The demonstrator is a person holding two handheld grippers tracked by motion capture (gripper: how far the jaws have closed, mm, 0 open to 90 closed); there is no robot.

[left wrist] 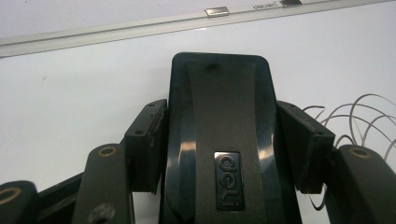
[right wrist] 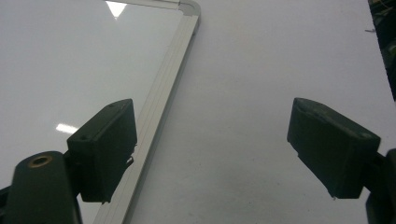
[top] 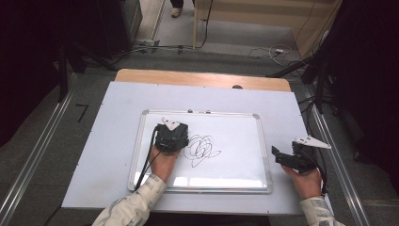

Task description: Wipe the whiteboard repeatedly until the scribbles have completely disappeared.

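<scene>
Left gripper (left wrist: 223,140) clamped on eraser (left wrist: 219,121); right gripper (right wrist: 212,149) apart, idle; next, wipe scribble (top: 201,149) at three o'clock.

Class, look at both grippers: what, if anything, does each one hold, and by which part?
The left gripper clamps a black whiteboard eraser by its two long sides. The right gripper is open and holds nothing.

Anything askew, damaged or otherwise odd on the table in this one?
Nothing stands out. The whiteboard lies flat and square on the white sheet, carrying a black scribble. The left gripper is shut on a black eraser beside the scribble; the right gripper rests open off the board's right edge.
</scene>
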